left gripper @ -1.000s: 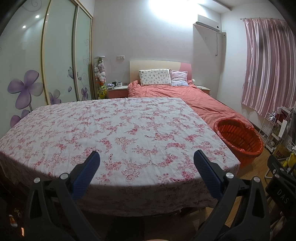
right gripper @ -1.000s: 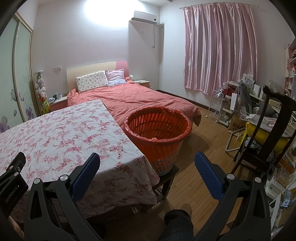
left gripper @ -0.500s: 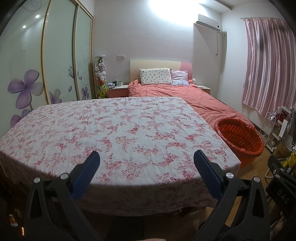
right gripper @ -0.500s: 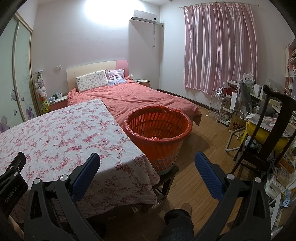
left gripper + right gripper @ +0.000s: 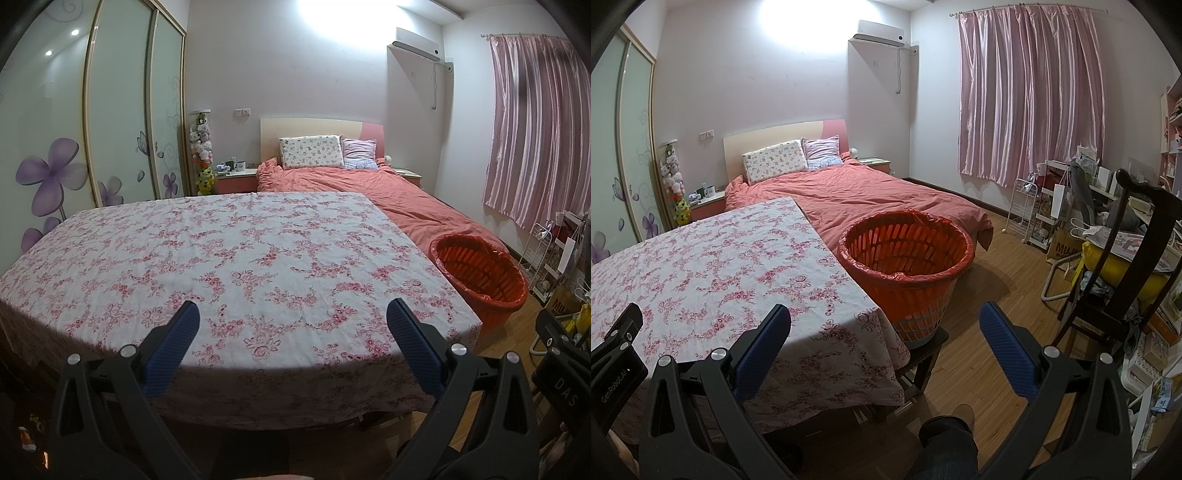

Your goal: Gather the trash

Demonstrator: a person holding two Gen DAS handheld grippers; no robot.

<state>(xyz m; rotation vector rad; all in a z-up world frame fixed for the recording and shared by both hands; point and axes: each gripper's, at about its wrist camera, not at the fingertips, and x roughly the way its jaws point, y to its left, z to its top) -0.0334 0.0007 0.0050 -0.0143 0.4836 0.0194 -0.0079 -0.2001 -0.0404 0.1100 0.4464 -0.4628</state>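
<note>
An orange basket lined with a red bag (image 5: 907,254) stands on a low stool at the table's right side; it also shows in the left wrist view (image 5: 478,271). A table under a pink floral cloth (image 5: 236,258) fills the left wrist view; no trash shows on it. My left gripper (image 5: 291,334) is open and empty over the table's near edge. My right gripper (image 5: 884,338) is open and empty, held in front of the table's right corner (image 5: 879,321) and the basket.
A bed with a salmon cover (image 5: 871,195) lies behind the table. A dark wooden chair (image 5: 1137,258) and cluttered shelves (image 5: 1052,206) stand at the right. A wardrobe with flower doors (image 5: 92,140) lines the left wall. My leg (image 5: 945,443) shows on the wood floor.
Both views have shifted very slightly. Both grippers stay open and empty.
</note>
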